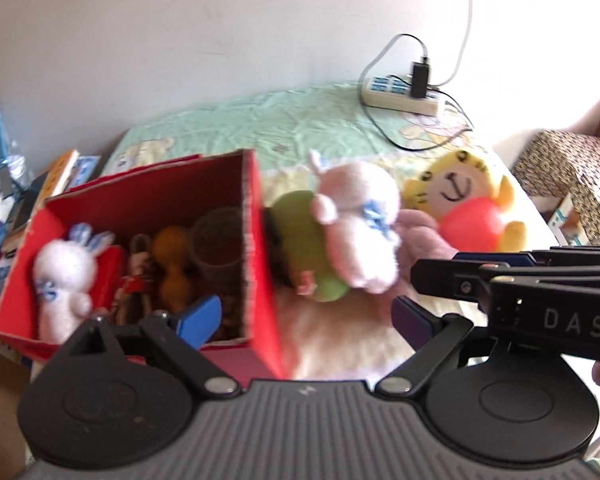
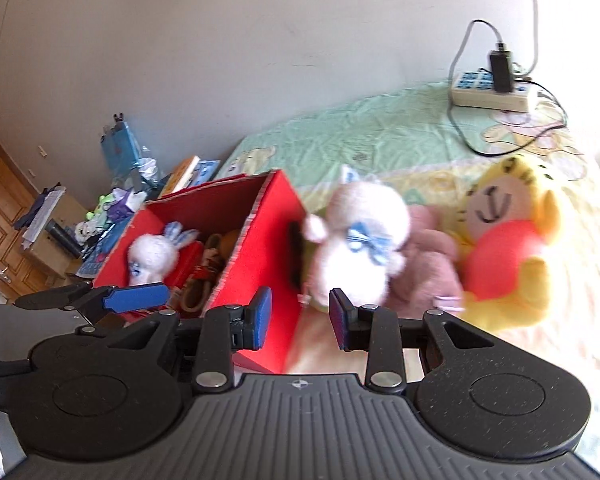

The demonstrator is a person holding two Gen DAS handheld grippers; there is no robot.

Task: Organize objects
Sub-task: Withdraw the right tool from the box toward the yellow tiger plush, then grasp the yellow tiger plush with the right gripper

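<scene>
A red cardboard box (image 1: 256, 248) (image 2: 260, 248) stands open on the bed and holds a white bunny (image 1: 64, 276) (image 2: 152, 256), a brown cup (image 1: 216, 244) and other small toys. Right of the box lie a white plush with a blue bow (image 1: 360, 224) (image 2: 356, 248), a green plush (image 1: 304, 240), a pink plush (image 2: 428, 264) and a yellow tiger plush (image 1: 460, 204) (image 2: 512, 240). My left gripper (image 1: 306, 318) is open and empty, in front of the box's right wall. My right gripper (image 2: 300, 320) is open and empty, just before the white plush.
A power strip (image 1: 400, 94) (image 2: 492, 88) with a charger and cables lies at the bed's far end by the wall. Books, bags and clutter (image 2: 112, 200) fill a low table left of the bed. A patterned seat (image 1: 568, 176) stands at right.
</scene>
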